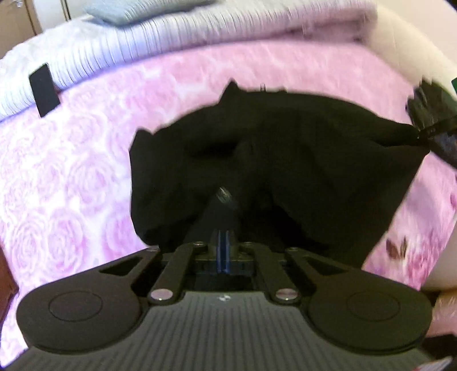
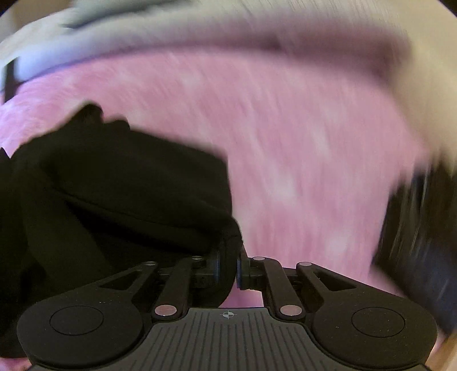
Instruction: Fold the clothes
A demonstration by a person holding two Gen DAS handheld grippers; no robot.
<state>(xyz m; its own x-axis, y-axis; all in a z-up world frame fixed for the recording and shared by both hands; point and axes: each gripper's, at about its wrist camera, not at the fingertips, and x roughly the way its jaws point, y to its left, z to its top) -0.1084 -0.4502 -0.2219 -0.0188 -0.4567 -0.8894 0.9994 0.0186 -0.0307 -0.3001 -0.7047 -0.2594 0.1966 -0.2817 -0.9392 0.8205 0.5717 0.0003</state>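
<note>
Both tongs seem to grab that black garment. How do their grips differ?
The left tongs pinch the black garment along a bunched middle stretch, cloth draping down both sides. The right tongs pinch its corner, cloth trailing off to one side only. The left view is fairly sharp; the right view is smeared by motion. Both are shut on the garment above the pink floral blanket.

Pink rose-patterned bedspread (image 1: 85,177), pale blue pillow (image 1: 137,11) behind.
</note>
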